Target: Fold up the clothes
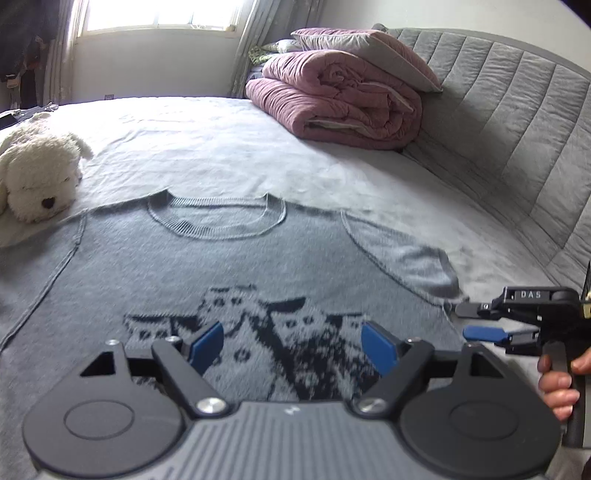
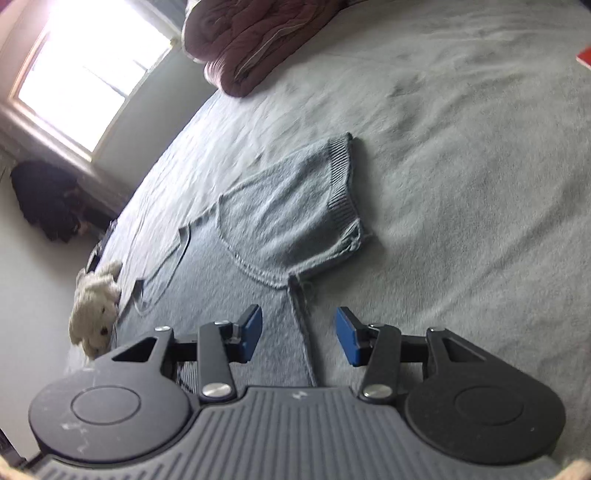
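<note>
Left wrist view: grey knit sweater (image 1: 229,280) lies flat and face up on the bed (image 1: 207,147), collar away from the camera, dark cat pattern on the chest. Left hand-held gripper (image 1: 293,345) hovers over the pattern, blue pads wide apart, nothing between them, only fabric below. Short right-hand sleeve (image 1: 406,258) spreads out to the side on the sheet. Right hand-held gripper (image 1: 476,320) enters from the right edge, seen side-on, its fingers just beside the sleeve's cuff, parted with nothing between; a hand (image 1: 559,380) grips its handle. White plush dog (image 1: 38,177) sits at the left, touching the sweater's shoulder edge. Folded pink quilt (image 1: 332,103) with a pillow (image 1: 365,51) on top lies at the far end near the grey padded headboard (image 1: 517,122). Window (image 1: 155,14) bright at the back.

Right wrist view: picture tilted and a bit blurred. Right hand-held gripper (image 2: 298,338) has pads apart, not clamped on anything; the sweater's side seam (image 2: 301,332) runs on the bed between and under them, contact unclear. Sleeve (image 2: 295,218) lies ahead, ribbed cuff pointing away. Sweater (image 2: 229,314) body stretches left toward the plush dog (image 2: 96,314). Quilt (image 2: 255,40) at top, window (image 2: 85,70) upper left, bed (image 2: 461,184) sheet fills the right.
</note>
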The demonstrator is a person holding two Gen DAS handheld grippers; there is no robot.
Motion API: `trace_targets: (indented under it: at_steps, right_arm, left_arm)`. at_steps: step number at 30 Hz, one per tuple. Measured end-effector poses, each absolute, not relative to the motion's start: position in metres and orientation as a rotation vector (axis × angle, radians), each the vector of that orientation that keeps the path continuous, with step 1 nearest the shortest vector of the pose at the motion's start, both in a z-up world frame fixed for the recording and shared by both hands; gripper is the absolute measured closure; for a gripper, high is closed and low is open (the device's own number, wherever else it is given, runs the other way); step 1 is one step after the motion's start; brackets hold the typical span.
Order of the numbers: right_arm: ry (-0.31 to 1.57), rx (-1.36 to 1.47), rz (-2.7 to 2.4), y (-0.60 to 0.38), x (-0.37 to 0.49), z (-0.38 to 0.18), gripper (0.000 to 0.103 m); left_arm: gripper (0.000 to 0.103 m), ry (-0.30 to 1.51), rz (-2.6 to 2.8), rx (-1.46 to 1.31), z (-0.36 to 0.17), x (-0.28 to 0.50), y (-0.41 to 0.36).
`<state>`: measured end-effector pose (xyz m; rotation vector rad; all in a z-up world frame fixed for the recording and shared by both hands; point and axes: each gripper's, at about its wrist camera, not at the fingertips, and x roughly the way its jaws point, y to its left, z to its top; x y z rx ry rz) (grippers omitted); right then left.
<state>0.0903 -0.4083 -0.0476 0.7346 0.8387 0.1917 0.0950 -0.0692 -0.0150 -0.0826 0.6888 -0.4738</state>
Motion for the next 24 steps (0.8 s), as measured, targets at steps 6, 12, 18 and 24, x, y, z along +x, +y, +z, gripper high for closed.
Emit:
trace_targets:
  at_steps: [6, 12, 18, 24]
  right_arm:
    - [0.712, 0.929, 0.128, -0.428, 0.1, -0.062, 0.054]
    - [0.633, 0.964, 0.114, -0.434, 0.112, -0.068, 0.058]
    - [0.555, 0.978, 0.111, -0.422, 0.108, -0.08, 0.087]
    - [0.544, 0.882, 0.187, -0.396, 0.111, -0.049, 0.093]
  left_arm:
    - [0.025, 0.662, -0.511, -0.216, -0.042, 0.151, -0.102]
    - [0.026, 0.64, -0.542, -0.384, -0.082, 0.179, -0.115]
    - [0.027, 0.634, -0.591, -0.462, -0.085, 0.178, -0.102]
    - [0.032, 0.685, -0.599, -0.529, -0.083, 0.188, -0.091]
